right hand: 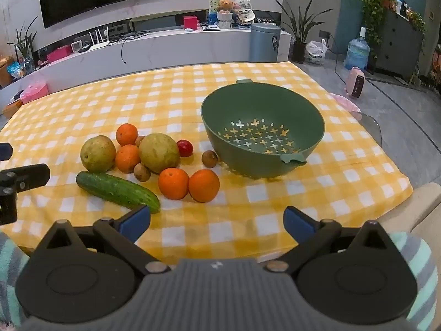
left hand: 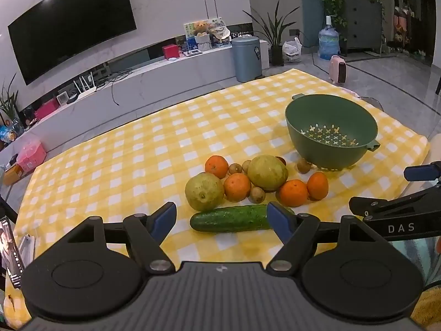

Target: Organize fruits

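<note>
Fruits sit in a pile on the yellow checked cloth [right hand: 193,88], just ahead of both my grippers. The cucumber [left hand: 231,218] lies closest to me. Its long side runs across in front of my left gripper [left hand: 222,218], left to right. One end hides behind that gripper's right finger. My left gripper is spread wide and holds nothing. My right gripper [right hand: 217,220] is spread wide too, and it is empty. The cucumber's tip pokes out by its left finger. Two oranges [right hand: 173,183] sit ahead of my right gripper. The green bowl with holes [right hand: 261,104] stands behind them, a bit to the right. I think my left gripper is nearer the cucumber, and my right gripper is nearer the bowl.
</note>
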The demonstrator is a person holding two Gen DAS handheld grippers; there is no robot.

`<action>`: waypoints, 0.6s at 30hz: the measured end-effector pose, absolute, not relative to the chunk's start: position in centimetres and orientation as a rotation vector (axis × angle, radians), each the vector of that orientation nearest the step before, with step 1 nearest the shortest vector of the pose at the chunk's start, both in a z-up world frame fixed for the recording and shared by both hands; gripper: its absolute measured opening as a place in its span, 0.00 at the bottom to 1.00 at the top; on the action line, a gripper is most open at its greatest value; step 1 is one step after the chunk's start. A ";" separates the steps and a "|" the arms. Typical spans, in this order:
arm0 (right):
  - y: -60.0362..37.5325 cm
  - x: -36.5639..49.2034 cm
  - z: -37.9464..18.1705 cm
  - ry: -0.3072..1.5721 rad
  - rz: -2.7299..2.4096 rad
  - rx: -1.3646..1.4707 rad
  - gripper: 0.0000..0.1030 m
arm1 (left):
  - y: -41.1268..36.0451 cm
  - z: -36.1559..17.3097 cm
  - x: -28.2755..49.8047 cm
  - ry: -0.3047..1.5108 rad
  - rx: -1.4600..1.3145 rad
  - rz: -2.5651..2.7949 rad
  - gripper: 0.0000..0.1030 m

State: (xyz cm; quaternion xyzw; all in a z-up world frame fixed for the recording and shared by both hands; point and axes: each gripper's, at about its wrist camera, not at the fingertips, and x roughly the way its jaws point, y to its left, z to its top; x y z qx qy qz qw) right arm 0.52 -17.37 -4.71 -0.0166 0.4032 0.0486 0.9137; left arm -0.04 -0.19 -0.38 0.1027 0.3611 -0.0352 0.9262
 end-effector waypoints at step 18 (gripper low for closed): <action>-17.0 0.2 -4.8 0.842 0.096 -0.022 0.96 | -0.7 -0.7 -0.4 0.766 0.207 -0.098 0.85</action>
